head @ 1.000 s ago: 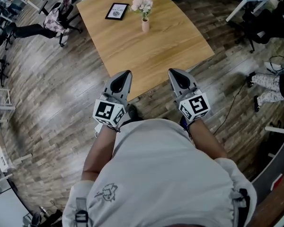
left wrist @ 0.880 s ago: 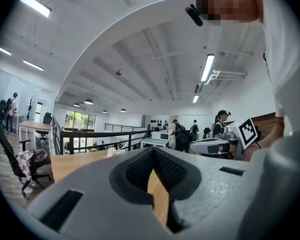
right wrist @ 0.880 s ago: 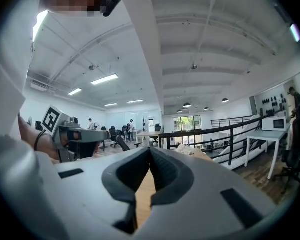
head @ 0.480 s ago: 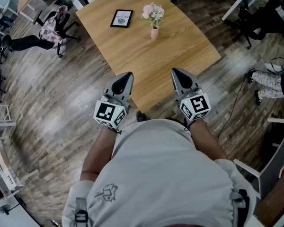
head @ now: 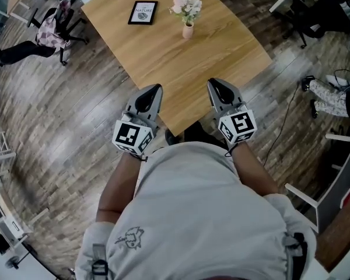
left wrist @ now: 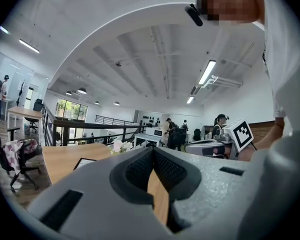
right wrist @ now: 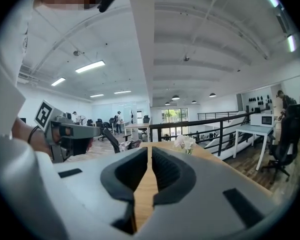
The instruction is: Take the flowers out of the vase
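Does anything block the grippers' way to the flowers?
Nothing visible. Only bare table lies between the left gripper, the right gripper and the flowers in the vase; the picture frame sits aside. The right gripper's jaws have just been opening, empty.

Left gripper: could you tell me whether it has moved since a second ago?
Yes. The left gripper has advanced further over the table, past its near corner.

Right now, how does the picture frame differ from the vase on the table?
The picture frame is dark-edged and rectangular; the vase is pale pink, round and upright. The frame shows a white printed sheet; the vase holds pale flowers. In the head view the frame sits left of the vase. Both rest on the far part of the table, not touching.
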Tool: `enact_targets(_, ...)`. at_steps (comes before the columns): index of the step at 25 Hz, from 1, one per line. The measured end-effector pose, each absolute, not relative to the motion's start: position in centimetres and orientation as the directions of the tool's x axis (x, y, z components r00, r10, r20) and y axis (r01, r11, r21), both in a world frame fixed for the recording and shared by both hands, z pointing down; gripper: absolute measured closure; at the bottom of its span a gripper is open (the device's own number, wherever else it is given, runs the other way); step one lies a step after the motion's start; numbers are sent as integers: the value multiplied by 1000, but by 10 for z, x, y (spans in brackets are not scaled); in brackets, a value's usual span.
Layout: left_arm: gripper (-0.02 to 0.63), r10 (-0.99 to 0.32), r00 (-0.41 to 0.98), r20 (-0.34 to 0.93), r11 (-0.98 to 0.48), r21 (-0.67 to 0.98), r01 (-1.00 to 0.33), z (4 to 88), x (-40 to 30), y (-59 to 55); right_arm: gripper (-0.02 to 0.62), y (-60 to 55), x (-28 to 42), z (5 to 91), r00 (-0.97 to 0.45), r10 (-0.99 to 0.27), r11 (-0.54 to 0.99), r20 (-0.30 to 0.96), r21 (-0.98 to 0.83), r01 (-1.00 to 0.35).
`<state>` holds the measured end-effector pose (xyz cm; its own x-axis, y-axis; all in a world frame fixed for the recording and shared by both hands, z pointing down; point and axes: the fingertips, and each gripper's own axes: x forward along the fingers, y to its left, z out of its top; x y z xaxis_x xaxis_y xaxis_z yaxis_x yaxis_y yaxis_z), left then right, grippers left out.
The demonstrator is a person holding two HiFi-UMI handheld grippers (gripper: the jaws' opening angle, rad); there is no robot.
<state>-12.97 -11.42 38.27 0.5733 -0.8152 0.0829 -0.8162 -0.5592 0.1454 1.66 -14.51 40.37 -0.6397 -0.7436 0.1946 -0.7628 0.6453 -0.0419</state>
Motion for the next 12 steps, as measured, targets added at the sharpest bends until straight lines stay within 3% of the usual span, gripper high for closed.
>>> enact_targets(12, 603, -838, 525, 147, -503, 163, -849, 405, -122, -191, 498, -252, 20, 449, -670, -695, 676, 261, -79, -733)
